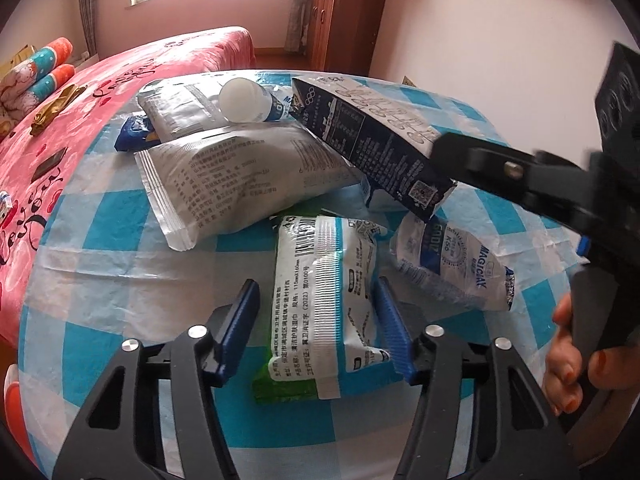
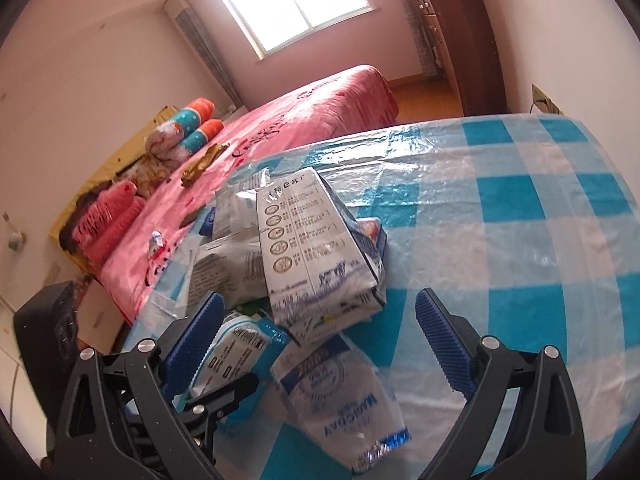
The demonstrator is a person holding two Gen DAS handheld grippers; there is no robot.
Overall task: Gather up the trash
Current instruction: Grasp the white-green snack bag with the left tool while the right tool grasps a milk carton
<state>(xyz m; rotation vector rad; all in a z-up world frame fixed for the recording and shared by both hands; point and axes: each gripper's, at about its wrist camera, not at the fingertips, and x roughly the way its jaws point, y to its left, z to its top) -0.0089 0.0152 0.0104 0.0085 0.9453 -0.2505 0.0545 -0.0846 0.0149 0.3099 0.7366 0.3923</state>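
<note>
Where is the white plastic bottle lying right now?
In the left wrist view the white bottle lies on its side at the far end of the checked tablecloth, atop the silver pouches, just left of the dark milk carton.

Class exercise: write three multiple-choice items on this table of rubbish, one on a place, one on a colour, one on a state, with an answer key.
1. What lies between the fingers of the left gripper?
A. a spoon
B. a white wipes packet
C. a cup

2. What colours are the checks of the tablecloth?
A. red and white
B. green and yellow
C. blue and white

3. How is the white bottle placed?
A. lying on its side
B. standing upright
C. hanging from a hook

Key: 1 B, the packet sits between the two blue fingers in the left wrist view. 2 C, blue and white squares cover the table. 3 A, its round base faces the camera among the wrappers.
</note>
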